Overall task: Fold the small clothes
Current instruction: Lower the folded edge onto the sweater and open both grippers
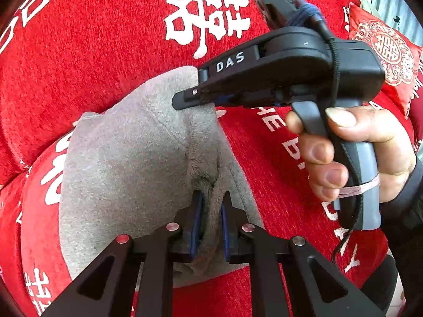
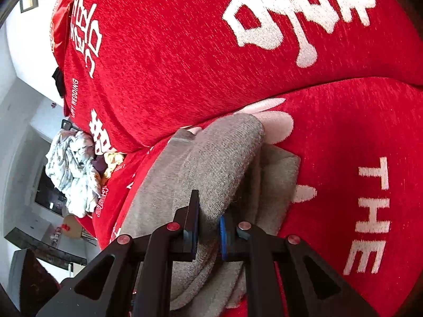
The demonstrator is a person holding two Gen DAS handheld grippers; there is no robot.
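Observation:
A small grey knit garment (image 1: 127, 169) lies on a red sofa cover with white lettering. My left gripper (image 1: 211, 211) is shut on a bunched fold at the garment's near edge. My right gripper (image 1: 182, 100) shows in the left wrist view, held by a hand, its fingers pinching the garment's far edge. In the right wrist view, the right gripper (image 2: 208, 211) is shut on a rolled fold of the grey garment (image 2: 219, 158), lifted over the layer beneath.
The red sofa seat (image 1: 277, 174) and backrest (image 2: 185, 52) surround the garment. A red embroidered cushion (image 1: 383, 52) sits at the right. A heap of crumpled light clothes (image 2: 71, 166) lies at the sofa's far end, a room beyond it.

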